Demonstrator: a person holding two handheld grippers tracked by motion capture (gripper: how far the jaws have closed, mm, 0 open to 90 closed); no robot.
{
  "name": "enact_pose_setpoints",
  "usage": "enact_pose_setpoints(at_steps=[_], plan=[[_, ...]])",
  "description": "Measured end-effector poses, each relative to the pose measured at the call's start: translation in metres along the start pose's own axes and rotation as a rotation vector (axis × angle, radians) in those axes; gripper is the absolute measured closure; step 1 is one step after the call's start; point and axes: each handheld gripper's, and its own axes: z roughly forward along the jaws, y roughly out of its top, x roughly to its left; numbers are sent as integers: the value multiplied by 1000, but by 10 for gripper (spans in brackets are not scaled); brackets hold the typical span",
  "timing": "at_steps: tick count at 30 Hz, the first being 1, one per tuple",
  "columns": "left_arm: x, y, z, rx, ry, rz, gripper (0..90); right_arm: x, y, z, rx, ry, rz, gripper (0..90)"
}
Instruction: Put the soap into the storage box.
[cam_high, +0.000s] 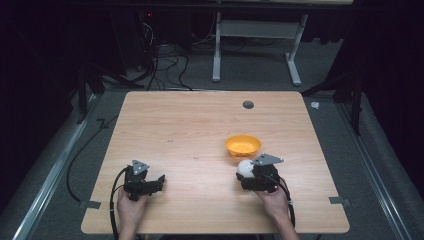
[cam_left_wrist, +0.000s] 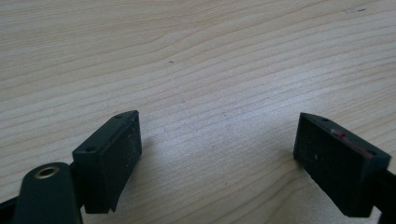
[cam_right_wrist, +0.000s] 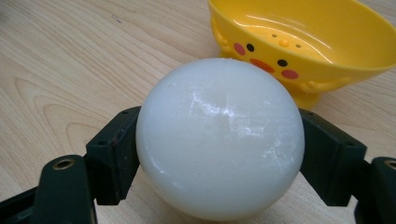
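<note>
A white ball (cam_right_wrist: 219, 140) sits clamped between the jaws of my right gripper (cam_right_wrist: 219, 154), which is shut on it. In the high view the ball (cam_high: 245, 167) shows at the front of the right gripper (cam_high: 250, 172), just short of a yellow bowl (cam_high: 243, 145). The yellow bowl (cam_right_wrist: 308, 42) has a chick face painted on its side and small holes in its bottom; it stands right behind the ball. My left gripper (cam_high: 159, 181) rests low at the table's front left, and its jaws (cam_left_wrist: 219, 158) stand wide open over bare wood.
The wooden table (cam_high: 190, 130) has a round grommet hole (cam_high: 248, 104) near its far edge. Tape tabs (cam_high: 90, 204) mark the front corners. Cables and a desk frame (cam_high: 255, 45) lie on the floor beyond the table.
</note>
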Motion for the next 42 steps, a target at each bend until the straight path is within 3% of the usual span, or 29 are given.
enact_pose_setpoints(at_steps=[17, 31, 42], plan=[[0, 0, 0, 0, -1, 0, 157, -13, 14, -19, -32, -6, 13, 232], [0, 0, 0, 0, 0, 1, 156, -21, 28, -23, -41, -3, 27, 232], [0, 0, 0, 0, 0, 1, 157, -27, 48, -25, -52, 3, 10, 232]])
